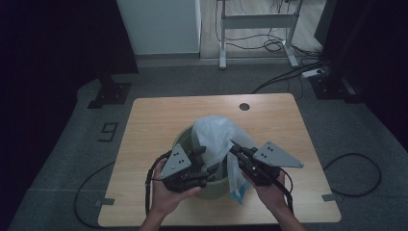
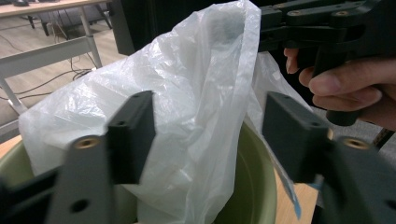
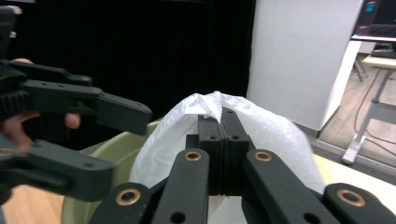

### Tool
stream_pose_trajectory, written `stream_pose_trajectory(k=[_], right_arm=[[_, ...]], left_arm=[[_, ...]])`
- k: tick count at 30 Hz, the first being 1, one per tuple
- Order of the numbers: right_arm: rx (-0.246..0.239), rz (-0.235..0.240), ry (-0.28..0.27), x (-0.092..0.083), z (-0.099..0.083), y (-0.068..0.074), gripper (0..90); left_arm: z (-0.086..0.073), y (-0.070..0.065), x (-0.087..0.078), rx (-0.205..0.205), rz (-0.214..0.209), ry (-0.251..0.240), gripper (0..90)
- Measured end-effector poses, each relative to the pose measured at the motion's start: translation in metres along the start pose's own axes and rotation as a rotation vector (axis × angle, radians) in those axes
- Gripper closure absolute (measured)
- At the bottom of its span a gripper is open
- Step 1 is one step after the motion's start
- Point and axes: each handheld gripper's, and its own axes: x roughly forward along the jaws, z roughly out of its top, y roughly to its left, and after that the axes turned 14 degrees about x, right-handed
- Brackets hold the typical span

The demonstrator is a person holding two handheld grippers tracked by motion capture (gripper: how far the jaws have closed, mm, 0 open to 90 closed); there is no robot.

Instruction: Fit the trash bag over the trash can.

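Your right gripper (image 3: pixel 223 122) has its jaws pressed together, pinching the top of the white plastic bag (image 1: pixel 214 132) and holding it up. Your left gripper (image 2: pixel 210 135) stands spread, its jaws either side of a fold of the bag without pressing it. The bag hangs into and over the pale green bin (image 1: pixel 180 139), which sits on the wooden table (image 1: pixel 149 125) near its front edge, about midway along it.
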Motion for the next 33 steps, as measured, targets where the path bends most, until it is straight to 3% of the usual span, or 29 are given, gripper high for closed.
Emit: stream_pose_trajectory(k=[2, 3, 5, 13, 16, 17, 18, 21, 28, 33], right_arm=[[0.004, 0.008, 0.004, 0.001, -0.001, 0.001, 88.8], [0.007, 0.017, 0.008, 0.002, -0.003, 0.001, 88.7], [0.018, 0.034, 0.019, 0.004, -0.007, 0.002, 88.3], [0.027, 0.047, 0.033, 0.003, -0.012, 0.002, 81.5], [0.026, 0.045, 0.032, 0.002, -0.013, 0.004, 72.9], [0.030, 0.028, 0.023, -0.001, -0.015, 0.006, 56.9], [0.030, 0.028, 0.023, -0.001, -0.015, 0.006, 56.9], [0.027, -0.013, 0.023, -0.014, -0.026, 0.014, 43.5], [0.045, -0.061, 0.026, -0.038, -0.051, 0.018, 38.6], [0.098, -0.108, 0.027, -0.053, -0.075, 0.010, 37.6]], left_arm=[[-0.002, 0.000, 0.003, 0.005, -0.013, -0.004, 54.9], [-0.003, 0.000, 0.003, 0.011, -0.011, -0.003, 54.9], [-0.006, 0.000, 0.006, 0.013, -0.028, -0.003, 70.9], [-0.012, 0.001, 0.009, 0.007, -0.027, -0.005, 89.4], [-0.013, 0.002, 0.010, -0.005, -0.014, -0.007, 89.7], [-0.013, 0.003, 0.011, -0.013, 0.001, -0.005, 89.7], [-0.013, 0.003, 0.011, -0.013, 0.001, -0.005, 89.8], [-0.013, 0.005, 0.011, -0.027, 0.020, -0.006, 89.8], [-0.013, 0.006, 0.011, -0.037, 0.030, -0.009, 89.8], [-0.014, 0.007, 0.009, -0.044, 0.040, -0.012, 89.8]])
